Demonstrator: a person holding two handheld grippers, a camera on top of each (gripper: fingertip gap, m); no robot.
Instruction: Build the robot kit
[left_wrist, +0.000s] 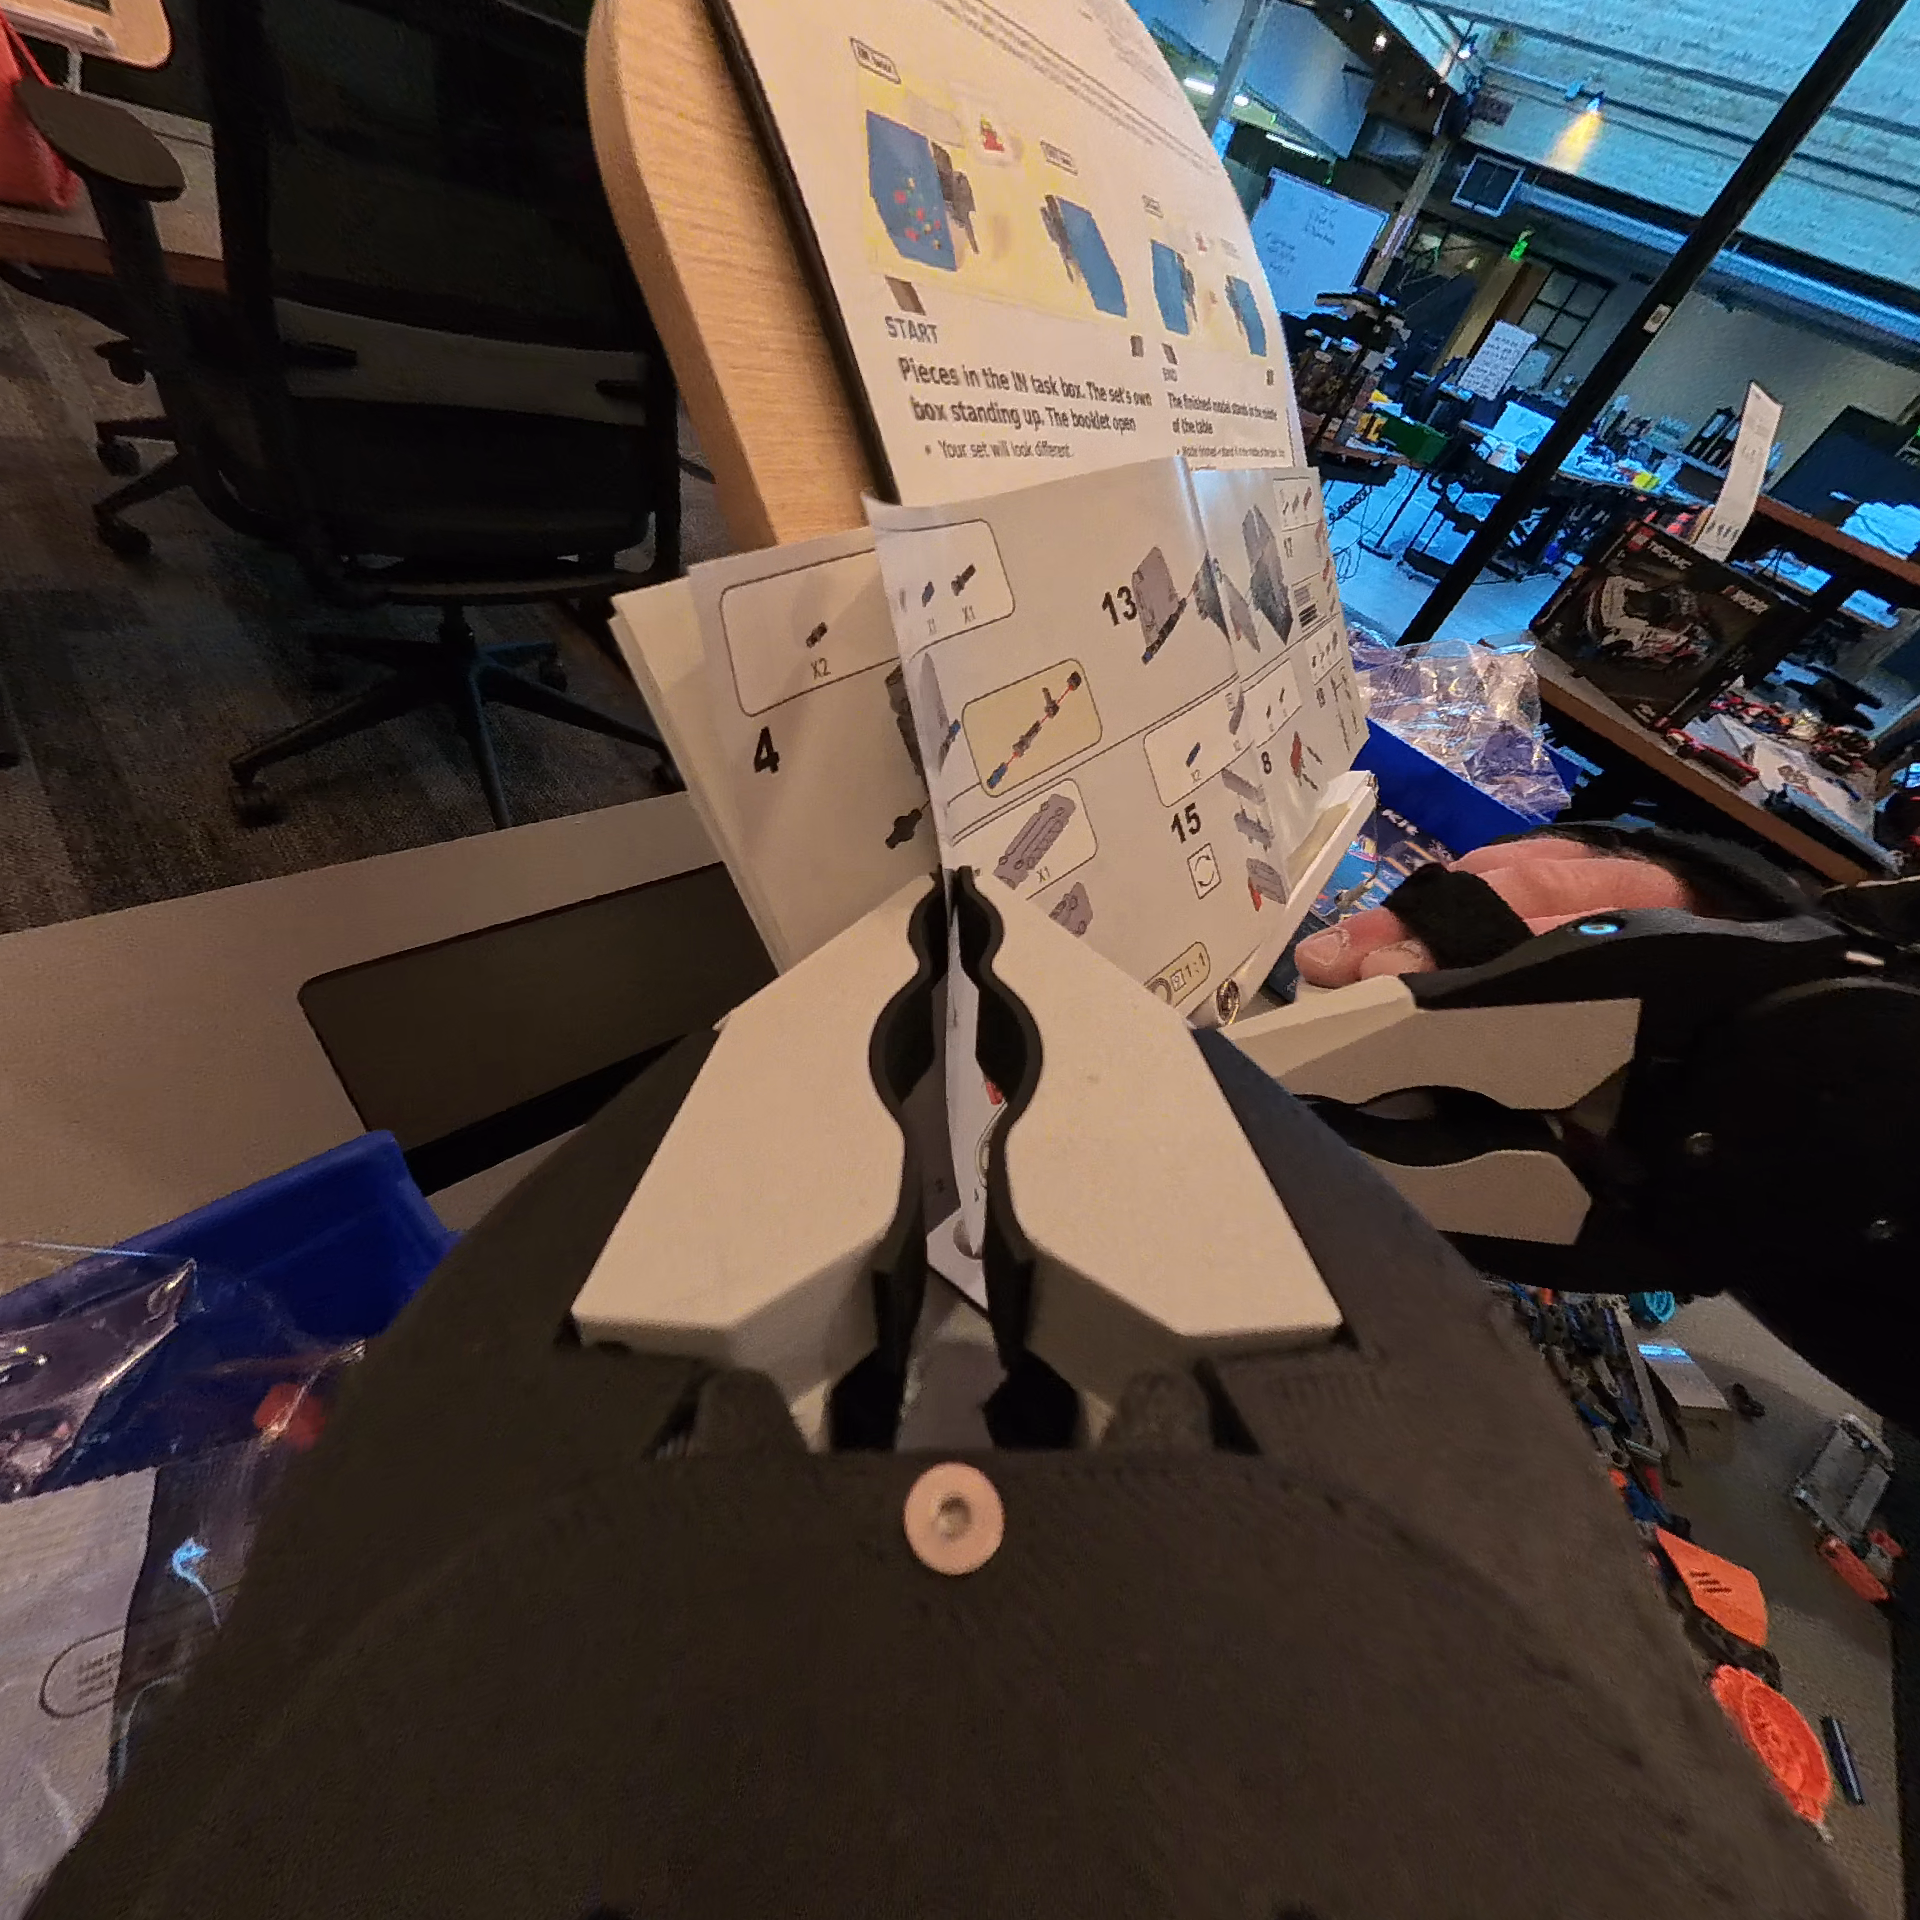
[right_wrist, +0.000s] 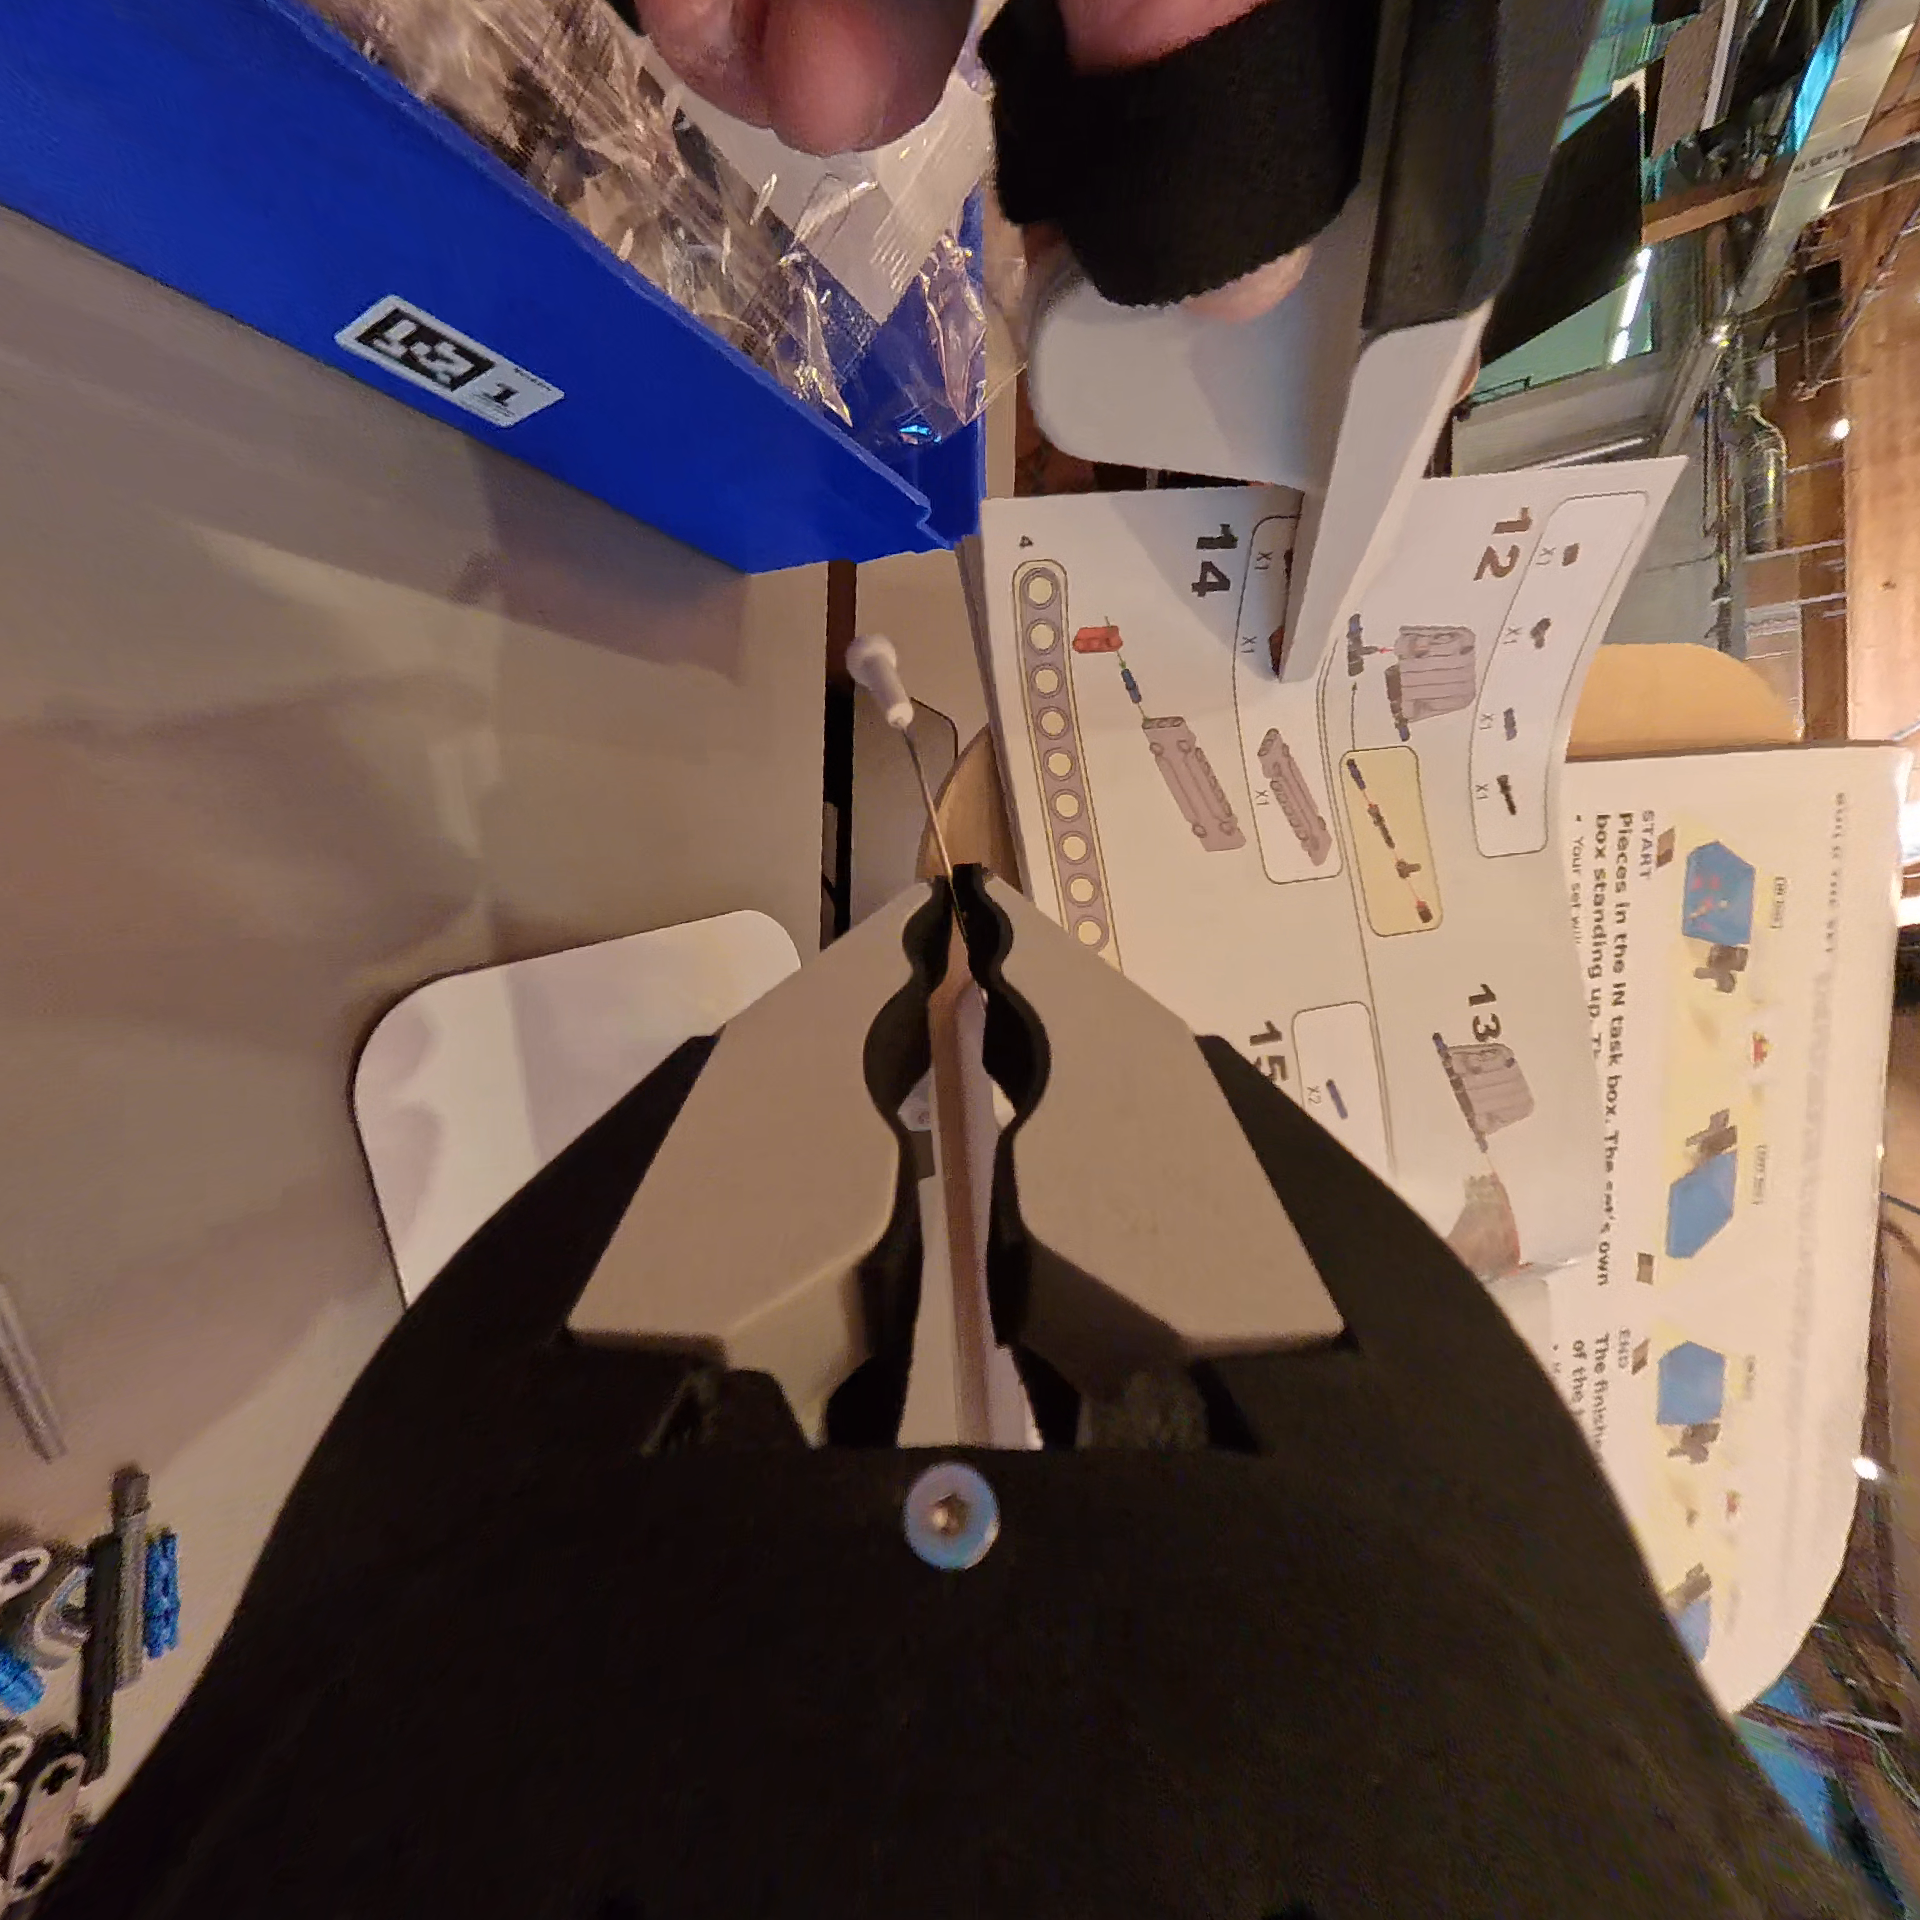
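An open instruction booklet (left_wrist: 1091, 727) leans on a wooden book stand (left_wrist: 727, 312) with a white front ledge (left_wrist: 1325, 831). My left gripper (left_wrist: 954, 883) is shut on the lower edge of one booklet page, which runs down between its fingers. My right gripper (right_wrist: 961, 883) is shut on the stand's thin metal page-holder wire (right_wrist: 925, 790), whose white tip (right_wrist: 878, 675) sticks out past the fingertips. The booklet (right_wrist: 1195, 790) lies just right of it. The left gripper (right_wrist: 1299, 582) also shows there, pinching the page. The right gripper (left_wrist: 1455, 1091) shows side-on, held by a hand.
A printed sheet (left_wrist: 1039, 260) stands behind the booklet. A blue bin (right_wrist: 520, 343) holds clear plastic bags (right_wrist: 810, 208). Small building pieces lie on the table (right_wrist: 83, 1621), more show in the left wrist view (left_wrist: 1766, 1662). A black office chair (left_wrist: 416, 416) stands beyond the table edge. One gripper's finger ends stand about 8 centimeters off the other's.
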